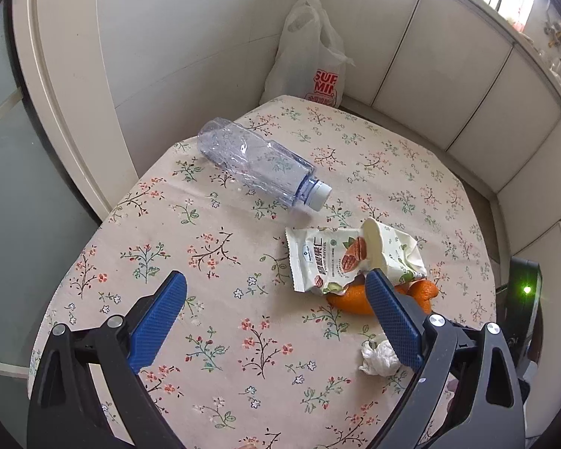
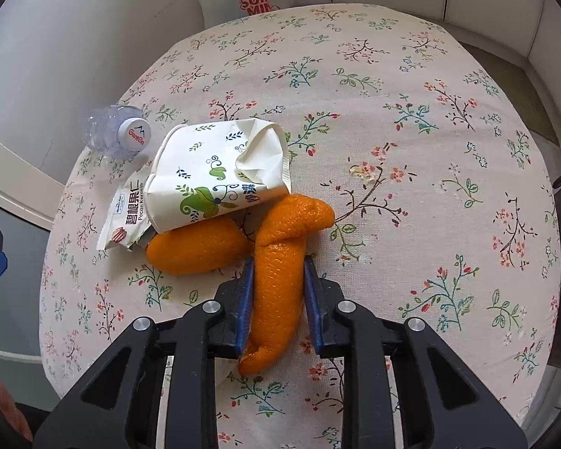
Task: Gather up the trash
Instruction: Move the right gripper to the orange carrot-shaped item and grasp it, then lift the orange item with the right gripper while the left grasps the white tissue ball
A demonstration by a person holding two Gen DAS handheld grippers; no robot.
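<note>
Right claw [image 2: 276,262] pinched on a long orange peel [image 2: 280,262] lying on the bench [image 2: 430,149], pads touching both its sides. Second peel [image 2: 198,247] at 9 o'clock of it, under a crushed paper cup [image 2: 213,176]. Nut wrapper [image 2: 125,217] left of the cup, bottle [image 2: 112,131] at 10. Left claw [image 1: 276,284] wide open, holding nothing, above the cloth; tissue wad [image 1: 377,359] by its right finger. Plastic bag [image 1: 310,56] on the floor at 12
</note>
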